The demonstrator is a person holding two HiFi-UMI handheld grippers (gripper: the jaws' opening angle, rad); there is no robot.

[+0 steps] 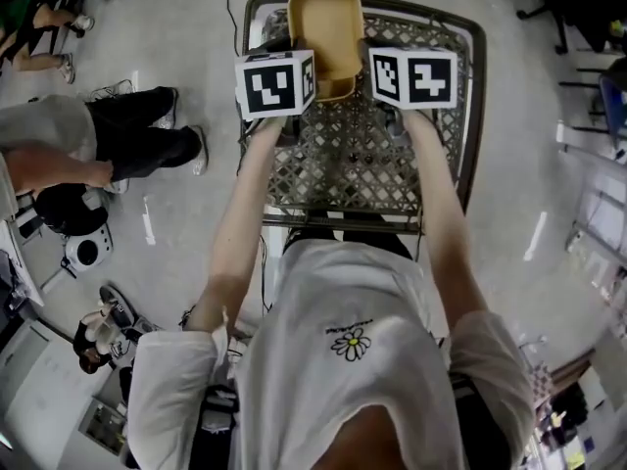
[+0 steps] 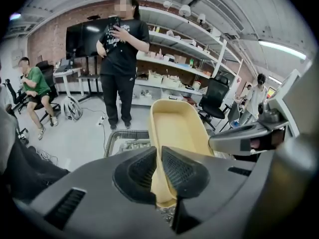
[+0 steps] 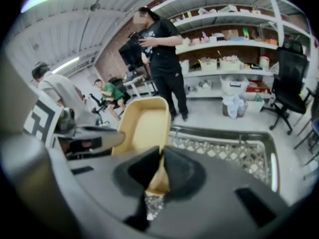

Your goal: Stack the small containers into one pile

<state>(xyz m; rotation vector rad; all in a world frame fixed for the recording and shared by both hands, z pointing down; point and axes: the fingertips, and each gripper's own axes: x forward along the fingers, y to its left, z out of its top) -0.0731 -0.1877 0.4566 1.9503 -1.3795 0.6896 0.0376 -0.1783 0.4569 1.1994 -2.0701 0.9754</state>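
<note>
Left hand-held gripper (image 2: 158,156): jaws nearly together, pinched on the thin wall of the yellow container (image 1: 328,32) at its near left corner. Right hand-held gripper (image 3: 160,166): same grip, pads clamped on the wall at the near right corner.

The container is a rounded oblong tray, open side up, nothing inside. I hold it between both hand-held grippers over the far part of the metal lattice tabletop (image 1: 362,155). Its far end reaches past the tabletop's far rim. I cannot tell whether its base touches the lattice.

Background, left gripper view: a person in black (image 2: 122,49) stands beyond the tabletop, and a person in green (image 2: 35,86) sits to the left by the brick wall.
</note>
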